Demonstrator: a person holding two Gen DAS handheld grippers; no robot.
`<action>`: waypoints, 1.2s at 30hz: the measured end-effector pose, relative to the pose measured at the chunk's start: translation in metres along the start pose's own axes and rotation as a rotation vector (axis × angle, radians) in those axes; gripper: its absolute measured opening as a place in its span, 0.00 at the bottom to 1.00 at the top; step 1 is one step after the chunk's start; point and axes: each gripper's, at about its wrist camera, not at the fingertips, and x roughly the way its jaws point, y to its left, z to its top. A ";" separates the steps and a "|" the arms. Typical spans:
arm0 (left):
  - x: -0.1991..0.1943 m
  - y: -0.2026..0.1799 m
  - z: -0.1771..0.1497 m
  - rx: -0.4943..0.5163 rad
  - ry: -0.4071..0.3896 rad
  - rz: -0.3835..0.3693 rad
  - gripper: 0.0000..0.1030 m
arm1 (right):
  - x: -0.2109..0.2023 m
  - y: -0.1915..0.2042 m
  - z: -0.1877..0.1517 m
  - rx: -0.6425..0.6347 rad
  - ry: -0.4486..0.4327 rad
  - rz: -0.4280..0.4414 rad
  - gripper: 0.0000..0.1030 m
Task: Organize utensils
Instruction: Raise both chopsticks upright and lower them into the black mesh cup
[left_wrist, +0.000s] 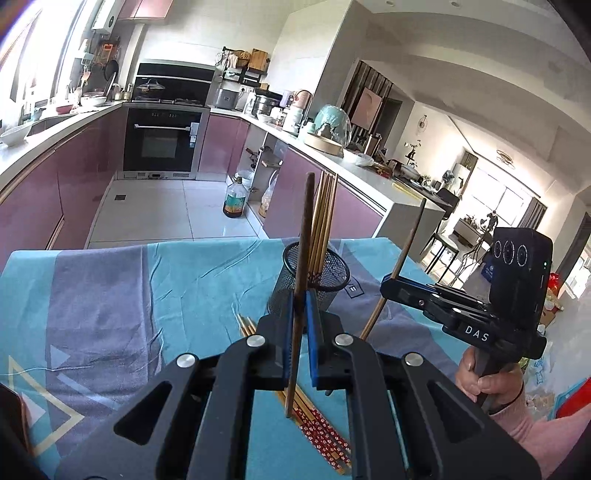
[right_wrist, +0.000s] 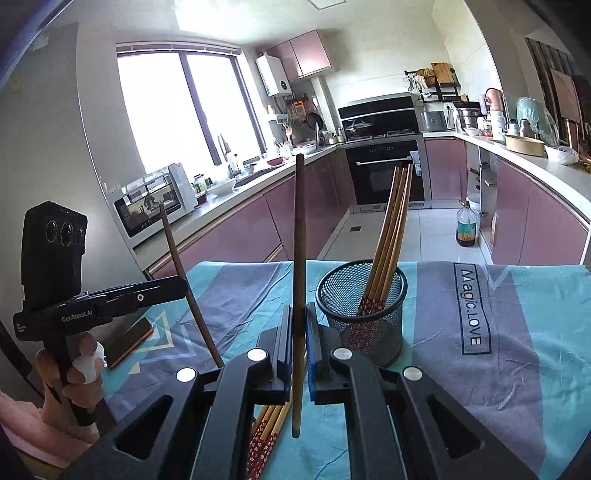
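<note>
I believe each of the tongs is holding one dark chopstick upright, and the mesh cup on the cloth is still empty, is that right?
Not quite: the mesh cup is not empty. The right wrist view shows several light chopsticks already standing in it. The rest holds: the left tongs and right tongs each grip one dark chopstick roughly upright.

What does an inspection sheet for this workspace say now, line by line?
Surface: table under a teal and grey cloth.
Job's things: mesh holder with light chopsticks; more patterned chopsticks lying on the cloth.
Clutter: phone at the left.
Grippers: left gripper and right gripper each shut on a dark chopstick, held upright.
Cables: nothing seen.
Surroundings: kitchen, oven, oil bottle on the floor.
</note>
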 end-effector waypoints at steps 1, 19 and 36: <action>0.000 -0.001 0.003 0.001 -0.006 -0.002 0.07 | -0.001 0.001 0.002 -0.005 -0.003 -0.001 0.05; 0.010 -0.020 0.076 0.040 -0.106 -0.028 0.07 | -0.011 -0.006 0.054 -0.059 -0.103 -0.026 0.05; 0.020 -0.039 0.116 0.097 -0.162 -0.016 0.07 | -0.008 -0.018 0.084 -0.064 -0.166 -0.054 0.05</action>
